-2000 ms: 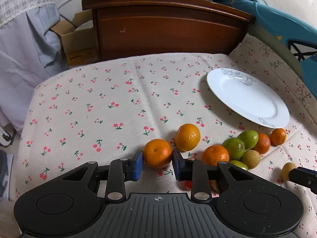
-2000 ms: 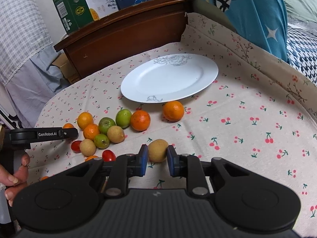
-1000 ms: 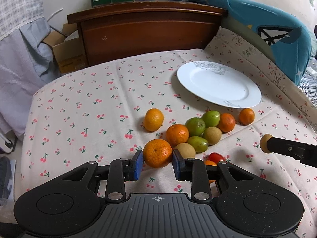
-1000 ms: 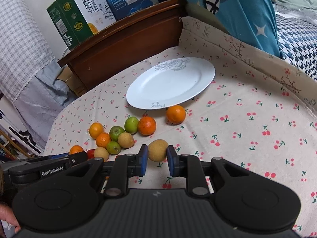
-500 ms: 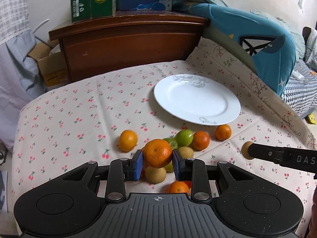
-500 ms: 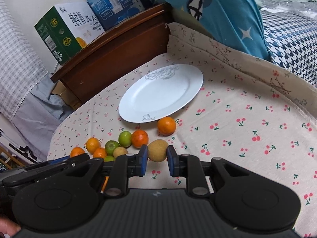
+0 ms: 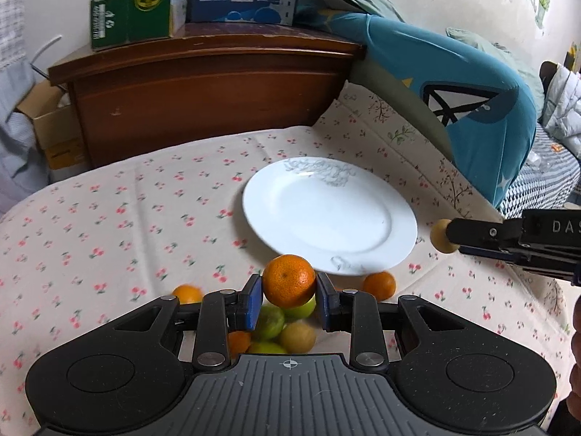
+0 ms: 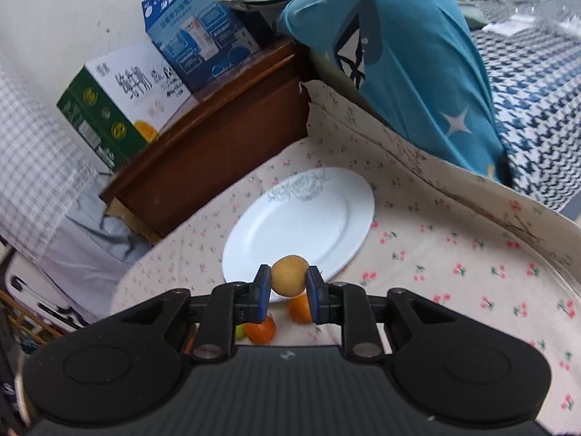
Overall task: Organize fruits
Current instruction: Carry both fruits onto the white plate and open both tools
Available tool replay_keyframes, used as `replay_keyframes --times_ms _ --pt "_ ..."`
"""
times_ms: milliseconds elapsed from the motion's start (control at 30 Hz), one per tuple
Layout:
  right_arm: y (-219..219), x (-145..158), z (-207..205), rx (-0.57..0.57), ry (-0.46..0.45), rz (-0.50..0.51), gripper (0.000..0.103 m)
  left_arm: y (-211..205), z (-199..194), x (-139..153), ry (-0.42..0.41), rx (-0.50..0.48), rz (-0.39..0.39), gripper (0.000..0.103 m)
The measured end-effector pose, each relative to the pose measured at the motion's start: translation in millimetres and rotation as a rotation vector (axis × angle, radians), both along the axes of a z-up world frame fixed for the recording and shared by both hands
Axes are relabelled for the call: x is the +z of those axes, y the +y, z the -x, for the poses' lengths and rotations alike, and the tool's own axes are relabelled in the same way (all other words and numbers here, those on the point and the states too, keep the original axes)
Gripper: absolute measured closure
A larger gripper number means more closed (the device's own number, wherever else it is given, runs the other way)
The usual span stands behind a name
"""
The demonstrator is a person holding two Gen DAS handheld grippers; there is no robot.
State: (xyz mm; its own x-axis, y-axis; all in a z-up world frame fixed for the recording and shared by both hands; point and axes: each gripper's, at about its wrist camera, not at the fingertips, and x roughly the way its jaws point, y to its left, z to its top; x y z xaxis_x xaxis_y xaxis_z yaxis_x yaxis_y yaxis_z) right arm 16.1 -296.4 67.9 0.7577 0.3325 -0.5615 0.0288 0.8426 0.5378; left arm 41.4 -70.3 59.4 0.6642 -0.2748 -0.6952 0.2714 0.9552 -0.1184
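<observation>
Left gripper (image 7: 289, 303) jaws clamped on a round orange mandarin (image 7: 289, 280), raised above the loose fruit pile (image 7: 279, 330); right gripper (image 8: 289, 292) jaws pinching a small tan-brown round fruit (image 8: 289, 279), possibly a longan; both lifted toward the empty white ceramic plate (image 7: 328, 216) mid-tabletop, presumably for depositing.
</observation>
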Motion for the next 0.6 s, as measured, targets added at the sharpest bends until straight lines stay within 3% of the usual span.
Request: replay_keyframes --times_ms 300,600 --pt "-7.0 -9.2 -45.0 0.045 0.030 0.017 0.082 -16.8 -35.0 -5.6 -0.006 -0.084 -0.004 0.075" --pt "3.4 -29.8 -73.3 0.082 0.083 0.092 0.082 -22.5 -65.1 -26.8 0.000 -0.143 -0.080 0.074"
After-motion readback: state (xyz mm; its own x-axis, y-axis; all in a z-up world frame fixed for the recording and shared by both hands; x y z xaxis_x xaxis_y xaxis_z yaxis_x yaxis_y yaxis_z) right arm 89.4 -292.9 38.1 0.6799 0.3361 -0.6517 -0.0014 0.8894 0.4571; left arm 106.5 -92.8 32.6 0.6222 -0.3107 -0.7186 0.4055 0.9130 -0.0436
